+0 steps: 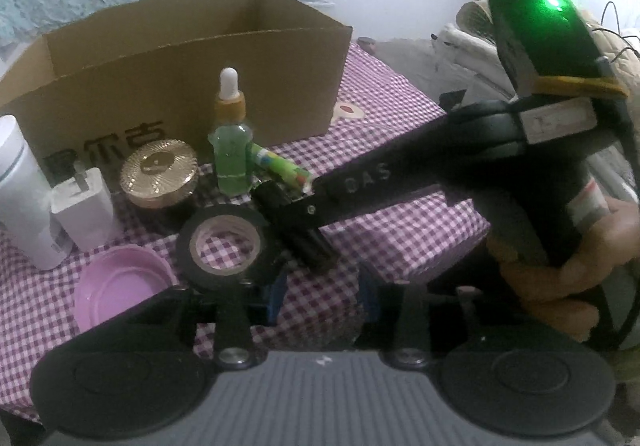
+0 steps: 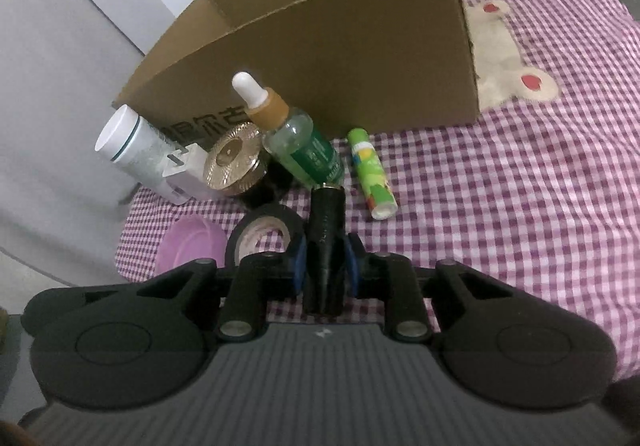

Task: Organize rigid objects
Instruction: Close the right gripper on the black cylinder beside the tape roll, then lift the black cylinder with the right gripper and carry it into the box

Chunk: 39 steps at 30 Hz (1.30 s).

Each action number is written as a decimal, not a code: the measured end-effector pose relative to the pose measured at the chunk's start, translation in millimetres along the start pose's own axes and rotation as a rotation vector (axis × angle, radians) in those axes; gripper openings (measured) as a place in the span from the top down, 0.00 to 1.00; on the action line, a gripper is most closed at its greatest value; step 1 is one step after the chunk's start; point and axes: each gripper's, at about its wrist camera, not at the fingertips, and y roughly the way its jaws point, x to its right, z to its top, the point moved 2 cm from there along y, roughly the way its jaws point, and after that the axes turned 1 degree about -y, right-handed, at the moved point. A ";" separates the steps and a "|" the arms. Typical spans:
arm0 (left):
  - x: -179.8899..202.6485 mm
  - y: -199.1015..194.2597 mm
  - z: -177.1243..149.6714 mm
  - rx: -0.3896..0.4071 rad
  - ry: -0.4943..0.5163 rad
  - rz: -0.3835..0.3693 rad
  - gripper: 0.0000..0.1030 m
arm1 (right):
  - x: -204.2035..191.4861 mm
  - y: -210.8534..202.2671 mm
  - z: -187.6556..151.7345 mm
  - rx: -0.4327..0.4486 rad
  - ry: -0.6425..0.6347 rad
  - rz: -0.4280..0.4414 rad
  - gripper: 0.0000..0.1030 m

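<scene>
Left wrist view: left claw [image 1: 322, 292] wide, idle; black tape roll [image 1: 224, 242] at its 11 o'clock.
Right wrist view: right claw [image 2: 325, 266] clamps black tube [image 2: 326, 242], likely for cardboard box [image 2: 320, 46] at 12 o'clock.

A matt brown cardboard box [image 2: 340, 58] is seen on a woven checked cloth [image 2: 500, 206]. A ribbed, shiny gold metallic lid [image 1: 159, 167], a clear glossy dropper bottle [image 2: 304, 150] and a smooth black tape roll [image 1: 226, 246] are shown.

Cardboard box [image 1: 120, 86] — "尔吉"; right tool [image 1: 304, 206] — "DAS".
</scene>
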 end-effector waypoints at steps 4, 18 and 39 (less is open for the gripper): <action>4.7 0.4 -1.0 -0.017 0.009 -0.024 0.52 | 10.3 -9.5 -12.7 -0.023 0.072 0.038 0.81; 1.2 19.4 1.6 -0.075 -0.024 -0.018 0.54 | 13.3 -11.8 -16.2 -0.045 0.096 0.076 0.79; -1.5 -7.9 11.4 0.035 -0.026 0.033 0.66 | -1.7 -26.0 -16.7 0.021 0.115 0.134 0.79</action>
